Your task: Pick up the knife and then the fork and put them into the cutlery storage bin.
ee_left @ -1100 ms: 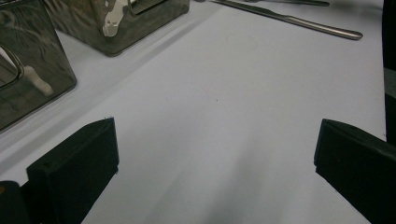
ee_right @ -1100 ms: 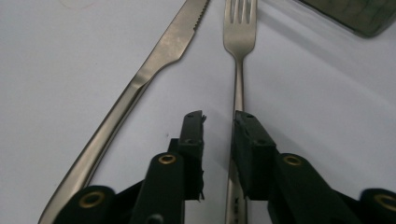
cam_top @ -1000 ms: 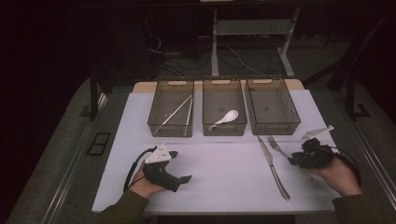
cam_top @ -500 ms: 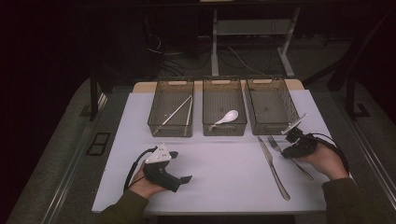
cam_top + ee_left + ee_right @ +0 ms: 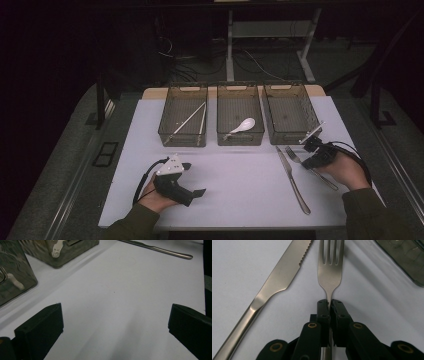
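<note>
Right gripper view: the right gripper has its fingers clamped on the neck of a fork lying on the white surface near its right edge, beside a knife. Near the front edge, the left gripper rests with fingers spread wide, grasping nothing.

— What have you got there?

— A steel fork, four tines, plain polished metal. My right claw is pinched on its narrow neck, just below the head.

— Is it off the desk?

— I cannot tell; it looks flat on the white sheet or barely above it, with its tines pointing away from me toward the tray side.

— Where is it on the desk?

— Toward the right side, in front of the rightmost tray, its handle running back under my hand.
</note>
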Demonstrator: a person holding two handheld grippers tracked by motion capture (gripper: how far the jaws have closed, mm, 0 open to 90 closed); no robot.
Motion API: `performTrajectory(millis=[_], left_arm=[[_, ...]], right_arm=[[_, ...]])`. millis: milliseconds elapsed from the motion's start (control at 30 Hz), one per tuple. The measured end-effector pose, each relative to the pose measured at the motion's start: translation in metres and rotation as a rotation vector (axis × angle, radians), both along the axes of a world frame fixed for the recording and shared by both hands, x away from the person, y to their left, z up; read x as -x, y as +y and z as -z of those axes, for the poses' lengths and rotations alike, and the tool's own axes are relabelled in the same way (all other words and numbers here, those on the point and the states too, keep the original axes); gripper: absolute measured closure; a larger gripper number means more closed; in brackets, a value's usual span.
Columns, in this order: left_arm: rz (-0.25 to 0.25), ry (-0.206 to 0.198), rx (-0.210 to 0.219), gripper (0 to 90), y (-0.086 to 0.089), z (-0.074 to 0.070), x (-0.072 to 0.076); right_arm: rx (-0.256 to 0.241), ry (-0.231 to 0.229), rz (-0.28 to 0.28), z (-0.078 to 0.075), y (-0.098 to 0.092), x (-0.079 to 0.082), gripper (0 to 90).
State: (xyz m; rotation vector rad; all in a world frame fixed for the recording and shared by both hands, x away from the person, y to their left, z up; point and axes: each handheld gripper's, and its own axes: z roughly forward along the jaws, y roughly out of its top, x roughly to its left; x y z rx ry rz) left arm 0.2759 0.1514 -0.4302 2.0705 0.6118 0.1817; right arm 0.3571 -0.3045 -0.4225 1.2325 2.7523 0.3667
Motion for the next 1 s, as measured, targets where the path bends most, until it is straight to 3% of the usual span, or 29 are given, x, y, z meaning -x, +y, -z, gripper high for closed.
performTrajectory(millis=[200, 367, 500, 1000], left_arm=[[0.0, 0.001, 0.0, 0.0, 0.0, 0.0, 0.0], [0.001, 0.001, -0.001, 0.0, 0.0, 0.0, 0.0], [-0.001, 0.0, 0.005, 0.0, 0.0, 0.0, 0.0], [-0.003, 0.007, 0.006, 0.0, 0.0, 0.0, 0.0]], right_arm=[[-0.01, -0.002, 0.008, 0.0, -0.002, 0.0, 85.4], [-0.078, -0.008, 0.015, -0.007, -0.009, 0.004, 85.4], [-0.124, -0.035, 0.015, -0.013, -0.013, 0.007, 85.5], [-0.206, -0.129, 0.033, -0.04, -0.022, 0.01, 86.3]])
